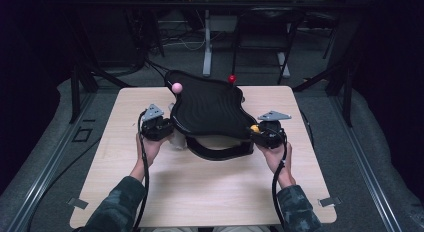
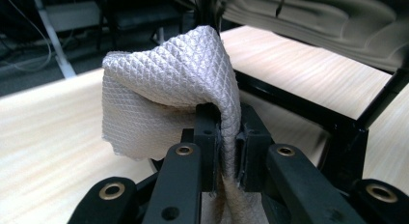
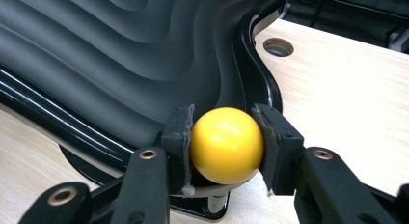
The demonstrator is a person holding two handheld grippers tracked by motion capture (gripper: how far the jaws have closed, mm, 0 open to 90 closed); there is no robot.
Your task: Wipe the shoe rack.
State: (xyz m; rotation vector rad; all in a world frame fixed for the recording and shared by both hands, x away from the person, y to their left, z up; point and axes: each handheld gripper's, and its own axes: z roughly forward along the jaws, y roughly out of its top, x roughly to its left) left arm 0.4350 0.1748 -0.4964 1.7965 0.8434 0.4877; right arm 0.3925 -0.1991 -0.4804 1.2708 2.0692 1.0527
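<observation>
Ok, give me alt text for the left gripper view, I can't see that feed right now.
The left gripper is shut on a fold of beige quilted cloth, which bunches up above its black jaws. Behind lie the light wooden table and, at upper right, the black ridged tray on its stand.

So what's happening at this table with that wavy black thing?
A person works with a tool in each hand at a wooden table. The left tool is shut on a quilted white cloth. The right tool grips the yellow ball knob at the edge of the ridged black tray.
</observation>
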